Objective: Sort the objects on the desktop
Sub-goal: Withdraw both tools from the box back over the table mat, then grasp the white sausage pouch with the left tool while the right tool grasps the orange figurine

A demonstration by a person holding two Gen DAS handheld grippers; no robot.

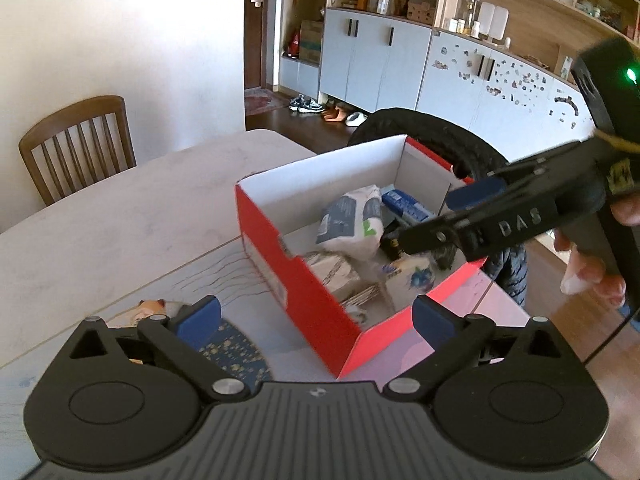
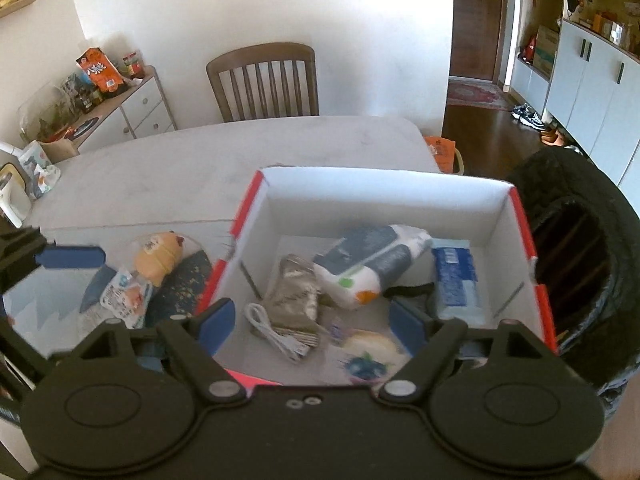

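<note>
Hovering spread and empty, the right gripper (image 2: 310, 322) hangs over the red-walled cardboard box (image 2: 536, 248) near the desk's (image 2: 200, 160) right edge, the left gripper (image 1: 316, 316) likewise spread.

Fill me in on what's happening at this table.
A person with a gripper in each hand is sorting clutter into a red shoebox. The right gripper hangs open over the box, which already holds a tissue pack, a blue packet and a white cable. The left gripper is open and empty beside the box. A yellow plush toy and a snack packet lie outside on the table.
</note>
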